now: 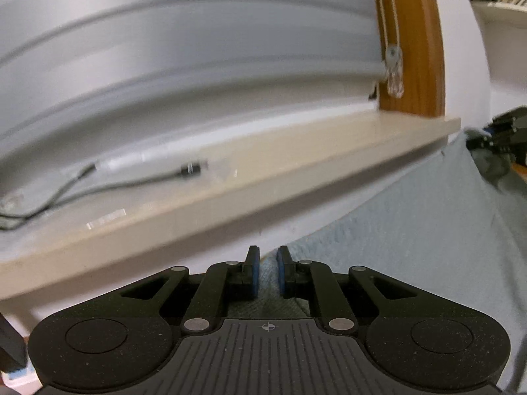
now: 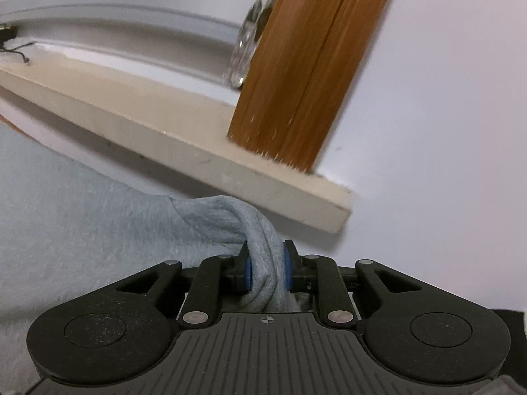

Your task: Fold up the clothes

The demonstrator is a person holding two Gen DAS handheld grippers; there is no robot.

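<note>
A light grey fleece garment [image 1: 428,230] is stretched between my two grippers, lifted in front of a window sill. In the left wrist view my left gripper [image 1: 268,273] is shut on a thin edge of that cloth, the blue pads [image 1: 255,276] nearly together. In the right wrist view a bunched fold of the grey garment [image 2: 98,237] passes between the blue pads [image 2: 247,271] of my right gripper [image 2: 266,271], which is shut on it. The right gripper [image 1: 504,131] also shows small at the right edge of the left wrist view, holding the cloth's far corner.
A cream window sill [image 1: 296,164] runs across just beyond both grippers, its end corner [image 2: 339,217] close to the right gripper. A brown wooden frame [image 2: 313,65] rises from it. Thin dark cables [image 1: 98,184] lie on the sill. White wall [image 2: 444,131] fills the right.
</note>
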